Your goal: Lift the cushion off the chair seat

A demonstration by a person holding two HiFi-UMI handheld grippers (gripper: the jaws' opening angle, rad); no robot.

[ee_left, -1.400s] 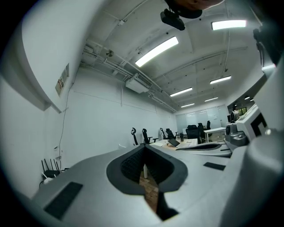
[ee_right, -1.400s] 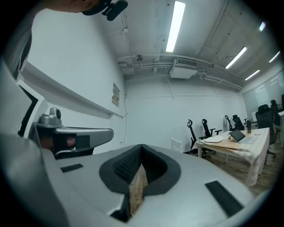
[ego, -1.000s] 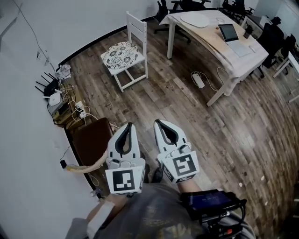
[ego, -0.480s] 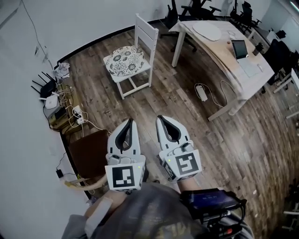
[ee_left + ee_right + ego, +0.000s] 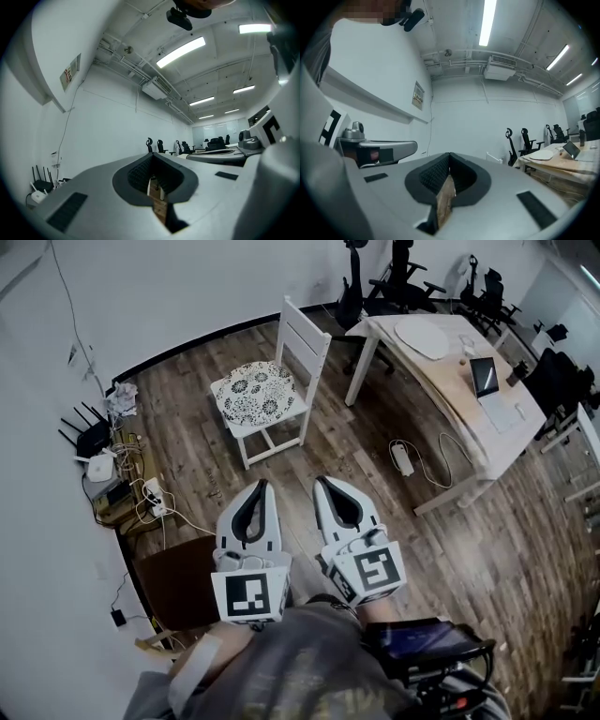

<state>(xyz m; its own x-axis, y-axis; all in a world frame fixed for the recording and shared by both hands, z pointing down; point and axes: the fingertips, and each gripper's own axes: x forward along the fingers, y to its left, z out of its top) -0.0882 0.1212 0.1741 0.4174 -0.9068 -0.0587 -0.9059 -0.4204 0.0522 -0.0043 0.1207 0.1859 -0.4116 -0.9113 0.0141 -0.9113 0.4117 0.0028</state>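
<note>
Stands nearer to the chair [image 5: 305, 334] than a second ago, with both claws brought forward together. Keeps the left claw [image 5: 260, 487] pinched shut on nothing, and the right claw [image 5: 322, 485] the same. Leaves the cushion [image 5: 256, 390] flat on the seat, untouched, well apart from both tips. Amounts to approach only; calls for opening before any grip.

Passes a router [image 5: 87, 440] and tangled cables [image 5: 150, 495] by the left wall, a brown box [image 5: 183, 573], then a power strip [image 5: 401, 457] and the surface [image 5: 450, 371] with a laptop [image 5: 487, 379] at right. Finds bare floor ahead, without obstacle.
</note>
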